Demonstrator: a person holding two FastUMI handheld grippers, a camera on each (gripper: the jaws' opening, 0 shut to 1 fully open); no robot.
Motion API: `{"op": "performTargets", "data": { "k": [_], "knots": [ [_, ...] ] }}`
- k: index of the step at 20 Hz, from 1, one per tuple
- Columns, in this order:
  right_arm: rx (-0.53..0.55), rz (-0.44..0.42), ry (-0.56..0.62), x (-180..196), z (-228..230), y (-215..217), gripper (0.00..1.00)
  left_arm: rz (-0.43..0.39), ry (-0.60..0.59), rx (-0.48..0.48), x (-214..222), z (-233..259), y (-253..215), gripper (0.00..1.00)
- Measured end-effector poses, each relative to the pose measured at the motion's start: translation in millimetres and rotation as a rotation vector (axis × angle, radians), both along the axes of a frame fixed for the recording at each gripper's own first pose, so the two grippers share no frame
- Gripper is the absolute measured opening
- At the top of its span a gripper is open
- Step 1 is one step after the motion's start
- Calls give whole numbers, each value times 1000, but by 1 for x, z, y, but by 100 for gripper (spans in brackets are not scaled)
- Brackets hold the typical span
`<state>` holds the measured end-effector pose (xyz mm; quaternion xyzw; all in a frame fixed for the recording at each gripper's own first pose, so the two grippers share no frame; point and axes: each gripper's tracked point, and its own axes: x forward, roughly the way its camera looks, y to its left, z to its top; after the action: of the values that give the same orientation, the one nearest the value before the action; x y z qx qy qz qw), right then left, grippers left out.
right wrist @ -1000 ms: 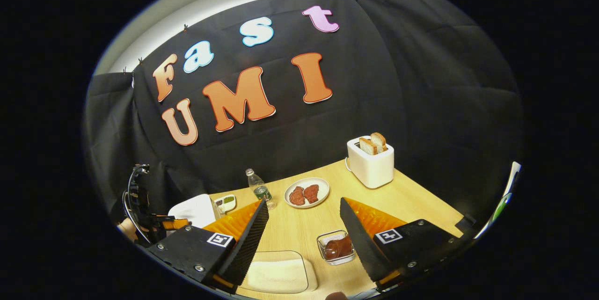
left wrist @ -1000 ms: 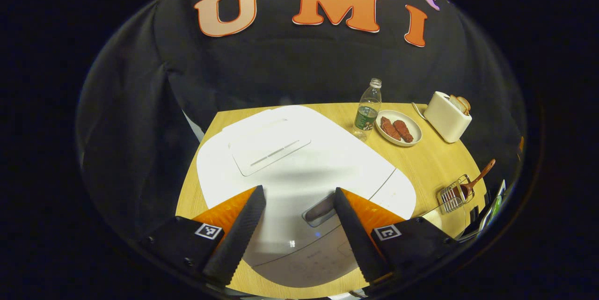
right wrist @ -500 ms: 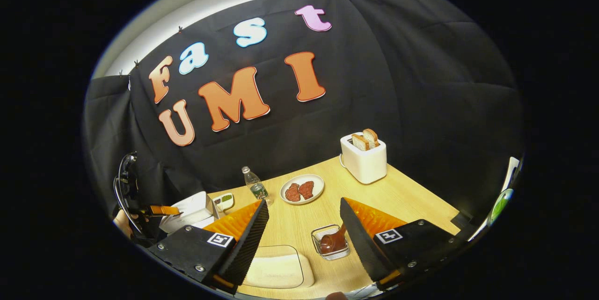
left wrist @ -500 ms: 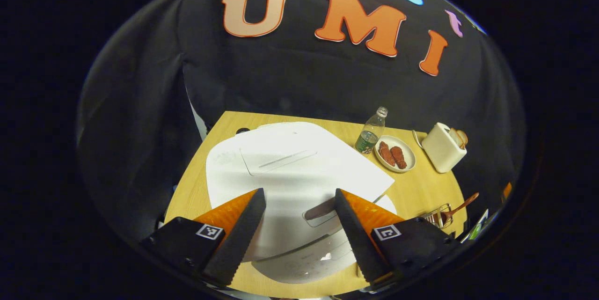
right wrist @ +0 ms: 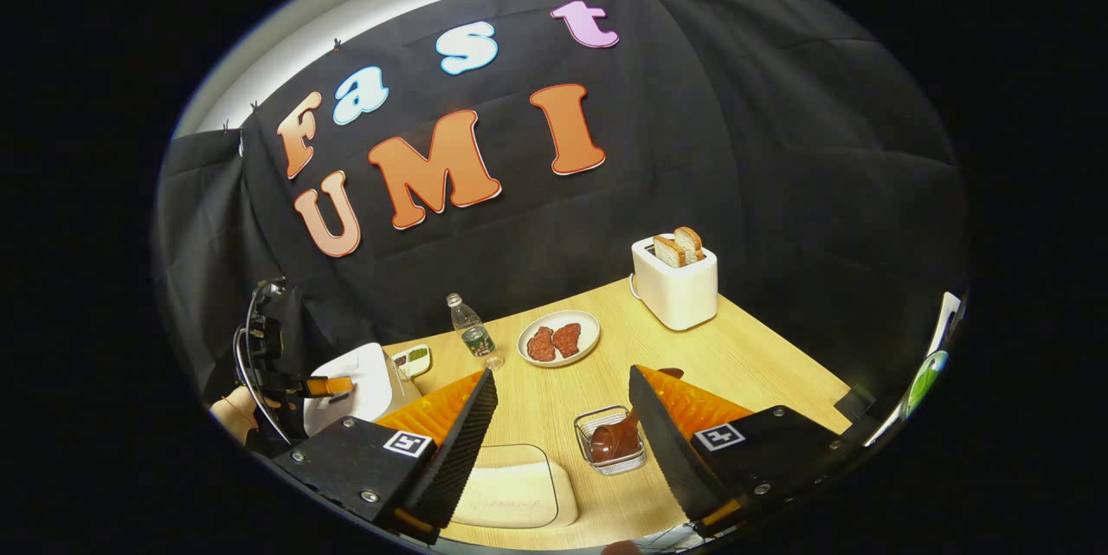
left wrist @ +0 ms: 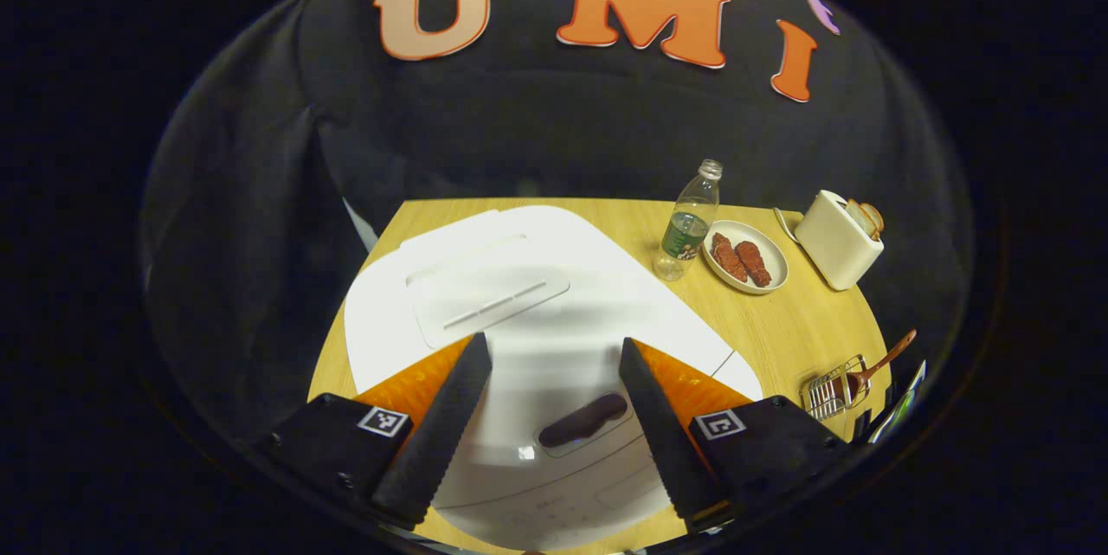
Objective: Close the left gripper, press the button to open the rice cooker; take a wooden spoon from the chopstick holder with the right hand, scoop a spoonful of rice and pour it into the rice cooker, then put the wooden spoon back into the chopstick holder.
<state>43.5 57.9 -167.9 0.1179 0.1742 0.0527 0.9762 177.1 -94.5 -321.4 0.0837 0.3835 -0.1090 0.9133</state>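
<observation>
Since half a second ago the rice cooker [left wrist: 554,338] lid has dropped from tilted to flat, and the left gripper [left wrist: 554,416] has come back over its front. In the left gripper view the released fingers straddle the dark oval button [left wrist: 584,419] without touching it. At 2 o'clock from the cooker stand a water bottle [left wrist: 688,222], a plate [left wrist: 775,256] with 2 reddish pieces, and a toaster [left wrist: 835,239] holding bread. Near the table's right edge, at 3 o'clock, the wire chopstick holder [left wrist: 829,390] carries the wooden spoon [left wrist: 879,362], its handle slanting up and out. In the right gripper view the right gripper [right wrist: 561,416] hangs released above the wooden table [right wrist: 744,364]; the holder [right wrist: 610,442] sits just beside its right finger, and a cream rice tray [right wrist: 515,494] lies at 6 o'clock. Bare tabletop lies between holder, plate and toaster. The cooker is white, glossy, with rounded corners, a recessed panel on its lid, filling the table's left half.
</observation>
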Motion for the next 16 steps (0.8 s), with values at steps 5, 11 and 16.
{"op": "performTargets", "data": {
  "k": [5,11,16],
  "knots": [
    [-14,-20,-4,1,5,-10,95,33,-12,2,-4,6,-1,100],
    [-77,-37,-79,3,38,-16,95,21,-247,-95,-12,109,-6,100],
    [-174,-37,-198,6,92,-12,94,30,-508,-167,-34,242,4,100]
  ]
}}
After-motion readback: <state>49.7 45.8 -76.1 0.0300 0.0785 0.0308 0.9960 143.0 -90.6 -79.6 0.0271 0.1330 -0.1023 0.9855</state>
